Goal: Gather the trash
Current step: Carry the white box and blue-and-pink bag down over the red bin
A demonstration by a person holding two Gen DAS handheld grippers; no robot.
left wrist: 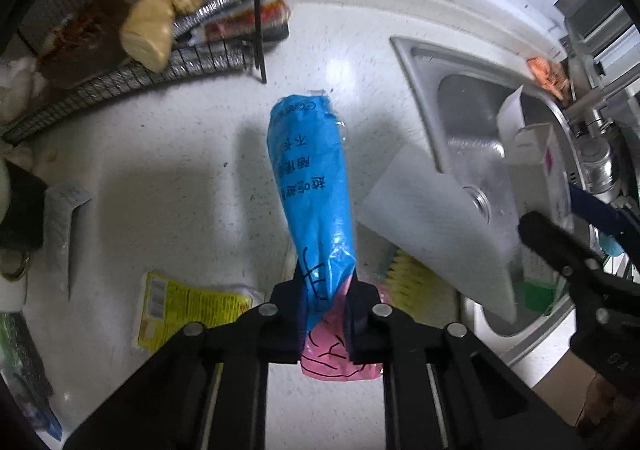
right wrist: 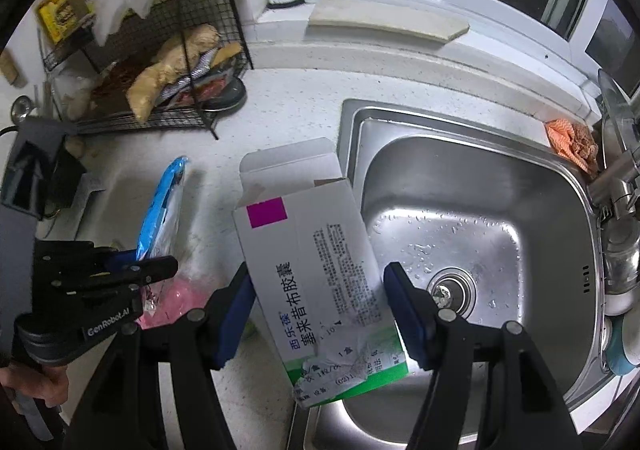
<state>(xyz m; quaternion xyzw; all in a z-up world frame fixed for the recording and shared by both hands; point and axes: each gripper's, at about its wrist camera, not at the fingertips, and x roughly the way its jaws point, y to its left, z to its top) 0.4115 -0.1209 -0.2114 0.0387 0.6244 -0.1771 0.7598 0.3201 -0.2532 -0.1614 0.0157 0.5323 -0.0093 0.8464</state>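
Left gripper (left wrist: 325, 310) clamped on blue-pink wrapper (left wrist: 314, 186), left of sink (right wrist: 472, 242). Right gripper (right wrist: 320, 302) pinching carton (right wrist: 316, 270) edgewise, over sink's left rim. Both probably light, crushable; wrapper limp, slippery; best gripped mid-body.

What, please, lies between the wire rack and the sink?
Only bare speckled countertop lies between the wire rack and the sink, shown in the right wrist view.
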